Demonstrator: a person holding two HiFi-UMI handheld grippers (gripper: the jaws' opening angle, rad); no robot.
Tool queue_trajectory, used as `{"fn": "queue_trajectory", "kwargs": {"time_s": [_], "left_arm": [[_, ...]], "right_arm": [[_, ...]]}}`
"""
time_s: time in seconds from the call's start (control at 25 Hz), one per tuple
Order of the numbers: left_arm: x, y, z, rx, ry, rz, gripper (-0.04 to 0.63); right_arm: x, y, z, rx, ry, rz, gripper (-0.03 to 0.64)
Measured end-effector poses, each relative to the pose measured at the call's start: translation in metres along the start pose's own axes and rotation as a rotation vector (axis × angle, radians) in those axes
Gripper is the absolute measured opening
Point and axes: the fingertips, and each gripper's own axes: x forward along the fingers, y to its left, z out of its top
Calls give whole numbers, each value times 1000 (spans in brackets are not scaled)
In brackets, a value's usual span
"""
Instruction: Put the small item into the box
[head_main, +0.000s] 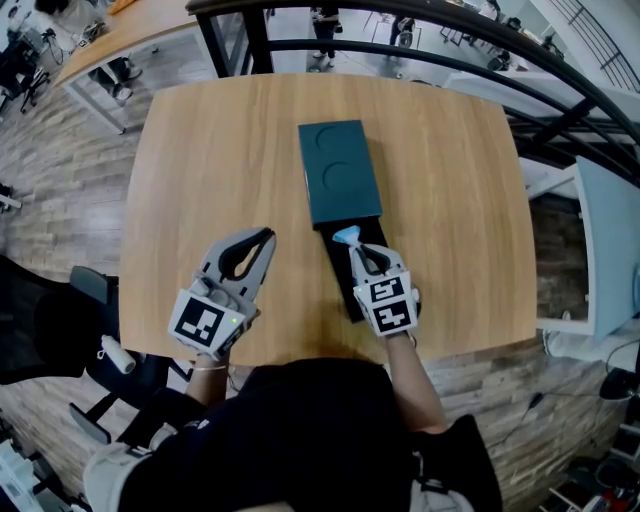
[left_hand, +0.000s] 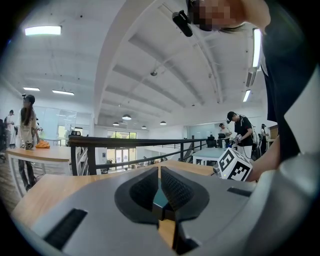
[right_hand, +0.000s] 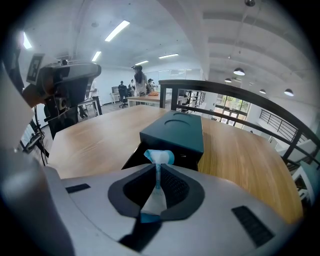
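Edgewise in clenched right tool (right_hand: 158, 169), thin white-and-blue small item (right_hand: 160, 157); left tool (left_hand: 159, 172) closed, empty.

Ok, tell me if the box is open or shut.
Open: a black tray sticks out of the box's near end, below the right gripper, which holds the item.

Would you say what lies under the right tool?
A black tray jutting from the dark teal box shows beneath the right tool; that tool and its small pale blue packet cover most of it.
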Motion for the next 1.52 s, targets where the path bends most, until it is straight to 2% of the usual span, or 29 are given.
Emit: {"fn": "queue_trajectory", "kwargs": {"time_s": [0.68,1.04,1.32,1.52], "left_arm": [[-10,-1,6,14,-10,12,28],[-26,1,12,32,-20,35,27],[-43,2,14,38,-17,61,26],[-55,9,16,43,-16,91,27]], "right_arm": [[-9,3,6,-11,-21,-7,37],[-42,4,62,-36,-185,-44,35],[-73,22,114,-46,-344,-17,35],[-84,37,143,-78,-415,12,35]]}}
